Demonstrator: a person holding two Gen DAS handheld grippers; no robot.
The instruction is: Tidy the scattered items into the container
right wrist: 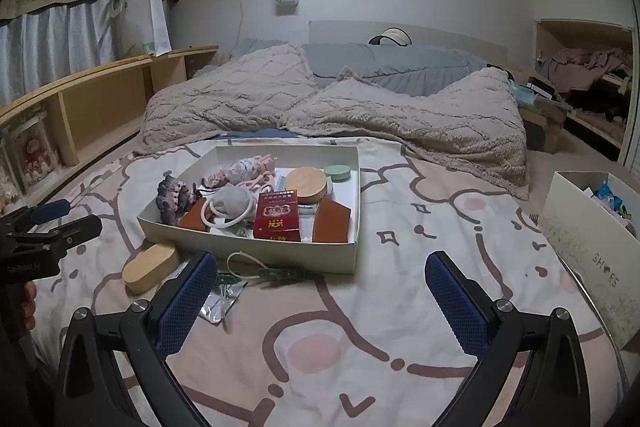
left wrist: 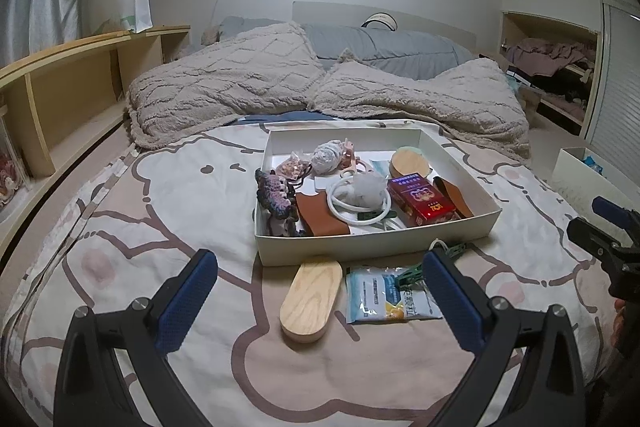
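Observation:
A shallow white box (left wrist: 340,247) (right wrist: 256,254) sits on the bed and holds several small items, among them a red packet (left wrist: 420,201) (right wrist: 278,217) and a round wooden lid (right wrist: 306,183). In front of it on the sheet lie an oval wooden case (left wrist: 310,297) (right wrist: 150,267), a foil sachet (left wrist: 384,297) (right wrist: 222,301) and a green clip with a white loop (left wrist: 450,251) (right wrist: 276,273). My left gripper (left wrist: 320,295) is open above the case and sachet. My right gripper (right wrist: 320,291) is open and empty over bare sheet, right of those items.
A fluffy beige blanket (left wrist: 320,87) and grey pillows lie behind the box. A wooden shelf (left wrist: 72,83) runs along the left. A second white box (right wrist: 592,235) with items stands at the bed's right edge. An open closet (right wrist: 588,75) is at far right.

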